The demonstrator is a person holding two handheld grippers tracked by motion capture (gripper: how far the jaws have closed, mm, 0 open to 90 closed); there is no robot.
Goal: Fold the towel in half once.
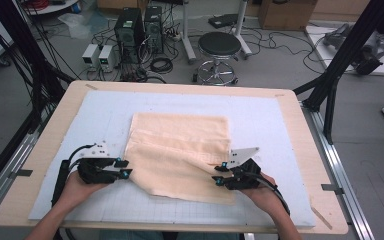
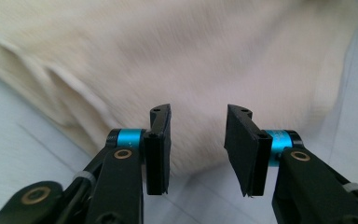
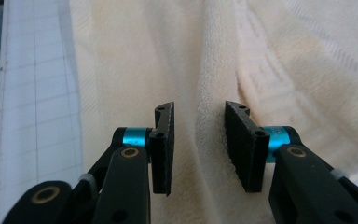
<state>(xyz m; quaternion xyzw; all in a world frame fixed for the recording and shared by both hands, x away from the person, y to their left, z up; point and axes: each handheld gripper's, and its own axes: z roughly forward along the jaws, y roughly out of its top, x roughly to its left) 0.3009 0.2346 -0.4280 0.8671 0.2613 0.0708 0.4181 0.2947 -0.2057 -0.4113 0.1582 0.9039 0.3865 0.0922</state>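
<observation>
Two hand-held grippers, left [image 1: 125, 168] and right [image 1: 218, 173] (jaws parted, nothing gripped), beside one cream towel [image 1: 180, 150].

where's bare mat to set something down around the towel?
Free: the pale gridded mat right of and behind the cream terry towel, and its far-left corner. Crowded: the towel's near corners, with the left gripper and right gripper.
</observation>
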